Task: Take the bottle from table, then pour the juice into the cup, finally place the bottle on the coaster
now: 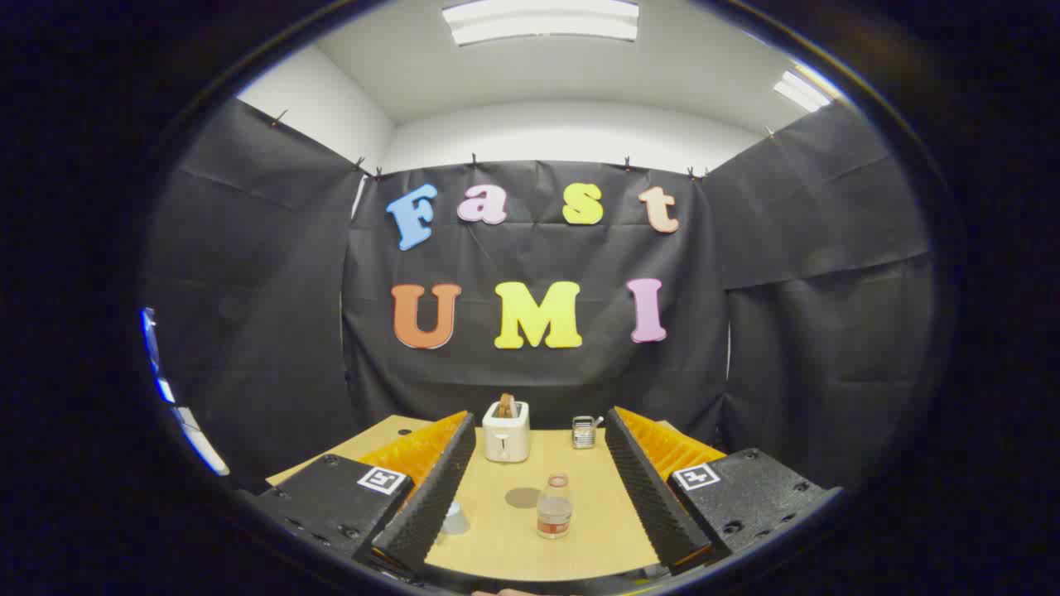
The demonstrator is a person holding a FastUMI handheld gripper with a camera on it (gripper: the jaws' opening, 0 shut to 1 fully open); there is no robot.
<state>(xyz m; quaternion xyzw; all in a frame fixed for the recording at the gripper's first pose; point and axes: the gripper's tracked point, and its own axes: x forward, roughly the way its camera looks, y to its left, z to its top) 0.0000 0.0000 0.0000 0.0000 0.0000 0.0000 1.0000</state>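
Clear plastic bottle (554, 507) standing upright on the table, cap on, a band of label around its lower half; contents hard to make out. Sits between the two spread fingers, nearer the right one, touching neither. Flat round coaster (522, 497), dull grey-brown, lying just beside the bottle on its left and slightly beyond it, apart from it or nearly touching; cannot tell which. Small pale cup (453, 518), upright, close against the inner face of the left finger and partly hidden by it, well apart from the bottle.
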